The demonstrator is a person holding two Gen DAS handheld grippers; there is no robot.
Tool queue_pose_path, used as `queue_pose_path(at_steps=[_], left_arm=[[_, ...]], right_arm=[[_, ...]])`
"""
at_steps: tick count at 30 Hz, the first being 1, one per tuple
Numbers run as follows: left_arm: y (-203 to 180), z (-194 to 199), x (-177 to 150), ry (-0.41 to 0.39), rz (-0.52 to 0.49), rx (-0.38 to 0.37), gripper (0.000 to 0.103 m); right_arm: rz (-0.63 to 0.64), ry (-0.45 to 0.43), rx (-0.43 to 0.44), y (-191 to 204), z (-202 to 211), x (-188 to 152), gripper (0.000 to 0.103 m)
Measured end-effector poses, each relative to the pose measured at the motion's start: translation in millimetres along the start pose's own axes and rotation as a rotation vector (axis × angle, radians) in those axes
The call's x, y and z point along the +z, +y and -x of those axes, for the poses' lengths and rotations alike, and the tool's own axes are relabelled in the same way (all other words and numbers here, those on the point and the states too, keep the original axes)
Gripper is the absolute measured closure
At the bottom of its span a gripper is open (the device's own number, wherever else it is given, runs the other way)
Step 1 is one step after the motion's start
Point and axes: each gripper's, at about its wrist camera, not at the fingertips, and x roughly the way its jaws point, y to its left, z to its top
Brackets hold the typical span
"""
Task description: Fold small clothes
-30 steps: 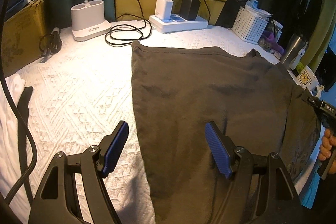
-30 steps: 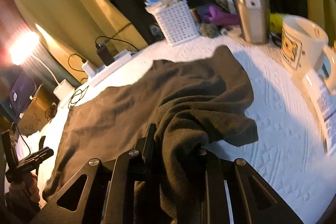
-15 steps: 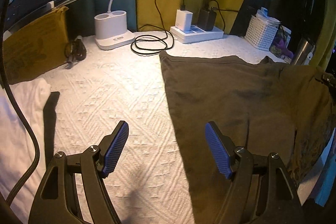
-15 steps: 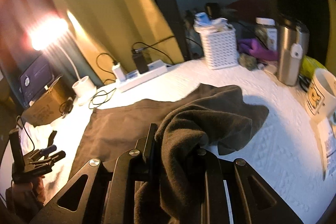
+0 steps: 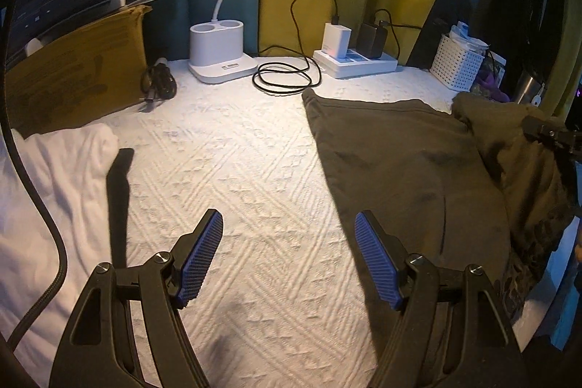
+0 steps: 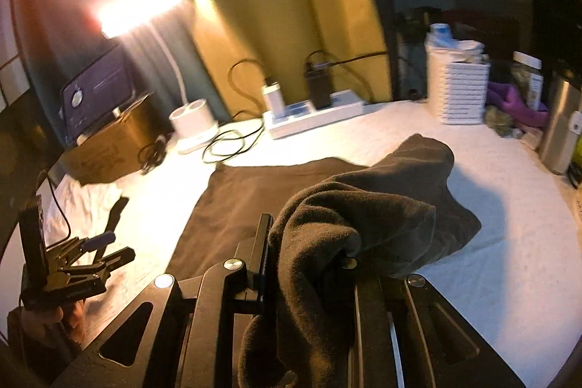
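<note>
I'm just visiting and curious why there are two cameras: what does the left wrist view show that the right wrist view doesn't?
Only the left wrist view shows the left tool close up, open and empty over the white cover.

Only the right wrist view shows the right tool shut on a bunched edge of the dark garment, and the lit lamp head.

Both show the garment spread out, the power strip, the white basket and the white cloth.

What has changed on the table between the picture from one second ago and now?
The right gripper, shut on the dark garment, has lifted its edge and carried it over the flat part, starting a fold. The left gripper has drawn sideways off the garment and is now over the white bedspread. Nothing was taken hold of or let go. The left gripper is open and empty as before; the power strip and white basket stayed put.
</note>
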Motion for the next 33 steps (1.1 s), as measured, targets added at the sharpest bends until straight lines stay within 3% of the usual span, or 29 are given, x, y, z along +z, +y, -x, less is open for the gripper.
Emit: queue_pose_path(at_steps=[13, 26, 33], left_arm=[[19, 9, -15, 0.003, 0.024, 0.007, 0.028], [22, 14, -17, 0.005, 0.043, 0.0, 0.028], [24, 20, -16, 0.006, 0.074, -0.003, 0.028]], right_arm=[[0.155, 0.113, 0.014, 73, -47, -37, 0.084], [0.318, 0.181, -0.035, 117, -65, -70, 0.084], [0.436, 0.224, 0.063, 155, -63, -90, 0.084]])
